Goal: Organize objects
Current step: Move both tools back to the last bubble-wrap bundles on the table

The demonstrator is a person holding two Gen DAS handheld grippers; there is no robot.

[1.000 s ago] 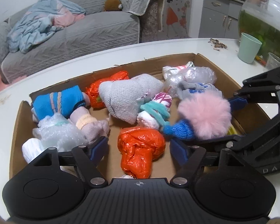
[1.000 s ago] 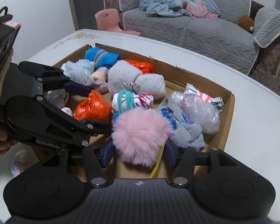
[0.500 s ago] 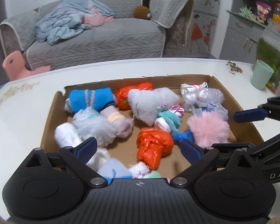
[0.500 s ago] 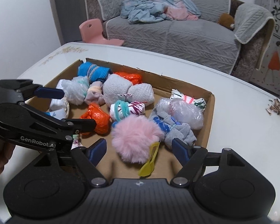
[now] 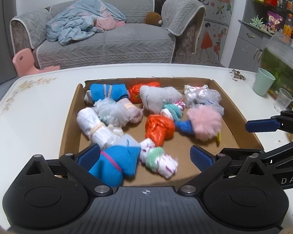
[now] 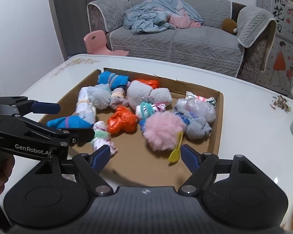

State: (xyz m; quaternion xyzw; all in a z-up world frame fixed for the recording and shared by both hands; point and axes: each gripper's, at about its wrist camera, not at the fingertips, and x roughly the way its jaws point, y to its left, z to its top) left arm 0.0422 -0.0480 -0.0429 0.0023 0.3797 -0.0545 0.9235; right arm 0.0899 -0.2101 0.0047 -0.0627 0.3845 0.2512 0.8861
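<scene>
A shallow cardboard tray (image 5: 236, 117) (image 6: 216, 132) on the white table holds several rolled socks and wrapped bundles. Among them are a pink pompom (image 5: 204, 123) (image 6: 163, 130), an orange bag bundle (image 5: 159, 129) (image 6: 123, 121), a blue sock roll (image 5: 115, 163) (image 6: 68, 122) and a yellow clip (image 6: 174, 152). My left gripper (image 5: 144, 156) is open and empty above the tray's near edge, the blue roll lying below it. My right gripper (image 6: 145, 156) is open and empty, raised over the tray's near right corner. Each gripper shows in the other's view.
A green cup (image 5: 262, 84) and a clear cup (image 5: 283, 102) stand on the table at the right, beside a fish tank (image 5: 281, 62). Seed husks (image 6: 280, 102) lie near the far right. A grey sofa (image 6: 175, 39) stands behind the table.
Both grippers have pulled back and up from the tray. The right gripper has let go of the pink pompom, which now lies in the tray. Both jaws have opened wider.
</scene>
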